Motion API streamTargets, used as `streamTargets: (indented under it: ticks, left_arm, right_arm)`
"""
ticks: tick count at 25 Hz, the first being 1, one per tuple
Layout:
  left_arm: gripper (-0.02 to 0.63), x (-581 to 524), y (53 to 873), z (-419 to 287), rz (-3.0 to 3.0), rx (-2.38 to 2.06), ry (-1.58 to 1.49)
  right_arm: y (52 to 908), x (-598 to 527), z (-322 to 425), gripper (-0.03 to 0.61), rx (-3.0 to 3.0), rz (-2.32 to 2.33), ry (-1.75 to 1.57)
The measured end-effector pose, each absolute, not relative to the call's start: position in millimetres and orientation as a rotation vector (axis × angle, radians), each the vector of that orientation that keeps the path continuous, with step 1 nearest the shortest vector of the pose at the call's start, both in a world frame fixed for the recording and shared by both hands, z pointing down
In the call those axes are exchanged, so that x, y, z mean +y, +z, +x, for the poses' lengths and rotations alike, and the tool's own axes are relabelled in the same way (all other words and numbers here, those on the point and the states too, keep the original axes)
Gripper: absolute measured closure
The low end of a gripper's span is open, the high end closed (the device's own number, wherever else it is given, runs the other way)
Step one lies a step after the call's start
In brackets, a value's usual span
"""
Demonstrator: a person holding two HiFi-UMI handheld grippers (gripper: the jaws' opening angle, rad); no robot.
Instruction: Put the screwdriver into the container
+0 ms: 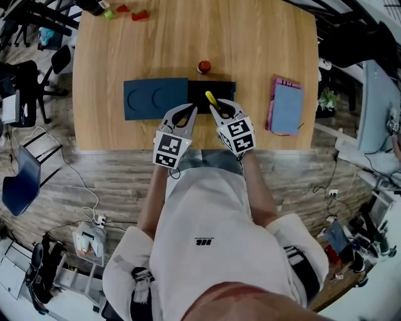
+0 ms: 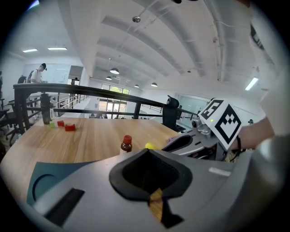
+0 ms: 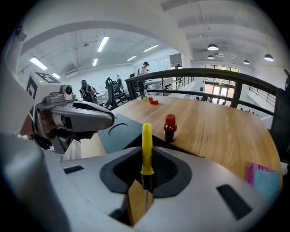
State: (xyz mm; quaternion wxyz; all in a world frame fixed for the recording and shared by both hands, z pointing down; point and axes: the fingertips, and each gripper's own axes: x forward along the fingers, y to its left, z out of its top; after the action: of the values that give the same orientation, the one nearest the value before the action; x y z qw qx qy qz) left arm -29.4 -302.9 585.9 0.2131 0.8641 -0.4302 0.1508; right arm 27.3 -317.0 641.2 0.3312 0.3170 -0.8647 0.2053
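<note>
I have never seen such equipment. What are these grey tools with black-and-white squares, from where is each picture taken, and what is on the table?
There is no robot: a person at a wooden table holds a two-jaw gripper in each hand; the patterned cubes are part of them. The head view comes from a camera on the person's head, looking down. The two gripper views come from cameras riding on each gripper, looking along its jaws. The right gripper is shut on a yellow-handled screwdriver, near a black container. The left gripper is shut and empty. Also on the table: a blue tray, a red-capped bottle, a pink notebook and coloured blocks.
</note>
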Motion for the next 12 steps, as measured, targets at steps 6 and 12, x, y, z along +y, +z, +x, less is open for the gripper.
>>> streamTargets:
  ticks: [6, 12]
  left_arm:
    - [0.603, -311, 601, -25, 2.344, -1.214, 0.432]
    - [0.603, -316, 612, -27, 2.296, -1.231, 0.44]
  right_arm:
    - [665, -328, 27, 0.518, -2.238, 0.757, 0.529]
    - [683, -335, 23, 0.518, -2.208, 0.698, 0.547]
